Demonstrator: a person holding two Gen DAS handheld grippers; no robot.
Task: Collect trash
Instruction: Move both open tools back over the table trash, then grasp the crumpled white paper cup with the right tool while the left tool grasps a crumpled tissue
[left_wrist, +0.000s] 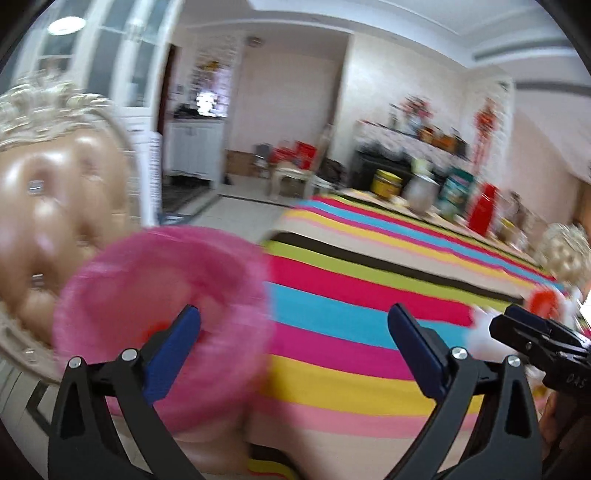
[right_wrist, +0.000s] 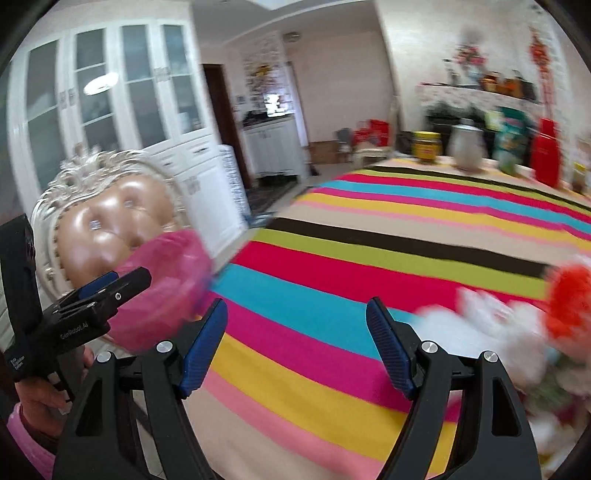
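A pink bag-lined bin (left_wrist: 166, 295) (right_wrist: 173, 273) stands at the table's left edge, in front of a chair; something small and red lies inside it. My left gripper (left_wrist: 295, 332) is open and holds nothing, its left finger over the bin's mouth. In the right wrist view the left gripper (right_wrist: 118, 280) shows beside the bin. A blurred heap of white and red trash (right_wrist: 517, 325) (left_wrist: 543, 302) lies on the striped tablecloth (right_wrist: 332, 280) at the right. My right gripper (right_wrist: 295, 332) is open over the cloth, left of that heap, with nothing between its fingers.
A tan padded chair (left_wrist: 55, 203) (right_wrist: 110, 221) with a carved white frame stands behind the bin. A yellow jar (right_wrist: 426, 146), a metal pot (right_wrist: 467, 147), packets and a red box (right_wrist: 545, 151) line the table's far end. White cabinets stand at the left.
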